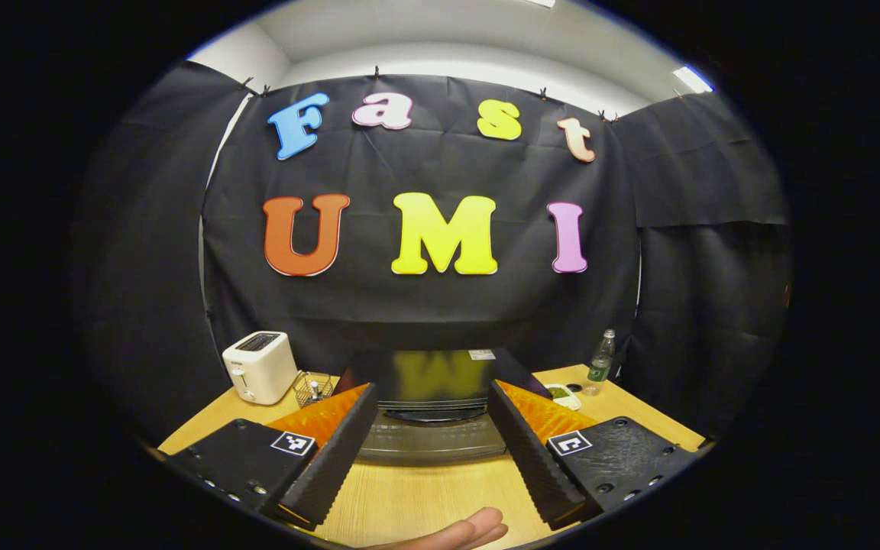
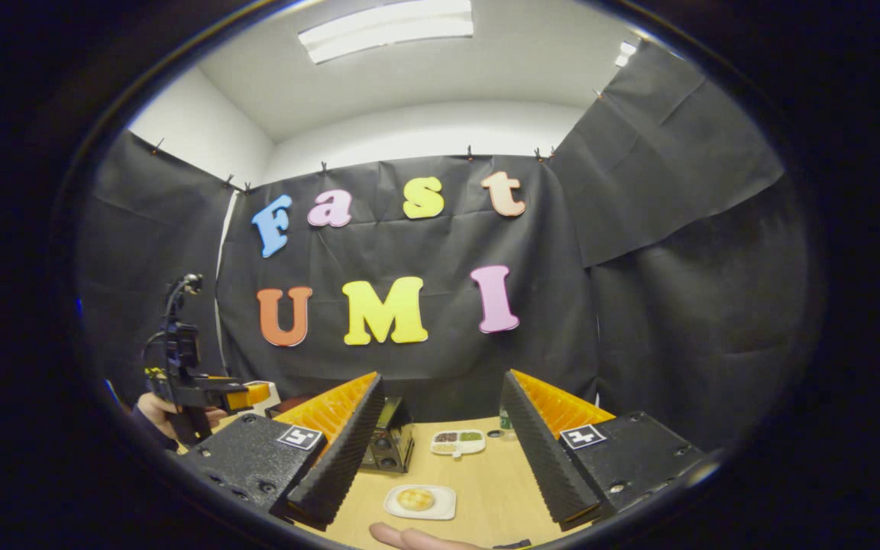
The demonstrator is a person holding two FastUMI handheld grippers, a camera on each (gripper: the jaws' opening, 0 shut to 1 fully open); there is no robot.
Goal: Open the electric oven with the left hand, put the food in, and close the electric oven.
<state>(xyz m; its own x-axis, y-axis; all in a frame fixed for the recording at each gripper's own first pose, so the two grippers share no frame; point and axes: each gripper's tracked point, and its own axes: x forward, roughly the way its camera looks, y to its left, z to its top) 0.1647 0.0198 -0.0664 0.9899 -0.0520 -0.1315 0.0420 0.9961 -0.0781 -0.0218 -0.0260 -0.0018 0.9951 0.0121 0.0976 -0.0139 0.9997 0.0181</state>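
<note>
In the left gripper view the left gripper [image 1: 432, 451] is held over a wooden table [image 1: 425, 500] with its jaws spread wide and nothing between them; straight ahead, framed by the two fingers, stands the oven [image 1: 432, 405], a dark box with a glossy top, its door shut and its handle facing the camera. A white toaster [image 1: 260, 367] sits at the table's far left, a small wire basket [image 1: 312, 388] just beside it, and a green bottle [image 1: 601, 357] stands at the far right near a small white dish [image 1: 564, 396]. A fingertip of a hand [image 1: 455, 531] shows at the bottom edge. In the right gripper view the right gripper [image 2: 440, 458] is also wide apart and empty, hovering above the table [image 2: 486, 489]. Between its fingers lies a white plate [image 2: 419, 502] carrying the food [image 2: 415, 499], a round golden bun, near the table's front. Farther back is a white tray [image 2: 457, 441] with small dark and green portions, and the oven [image 2: 388, 444] peeks out past the left finger, well apart from the plate. At the left, the other gripper [image 2: 245, 395] is held up in a hand [image 2: 151, 412], its jaw state impossible to tell from here
</note>
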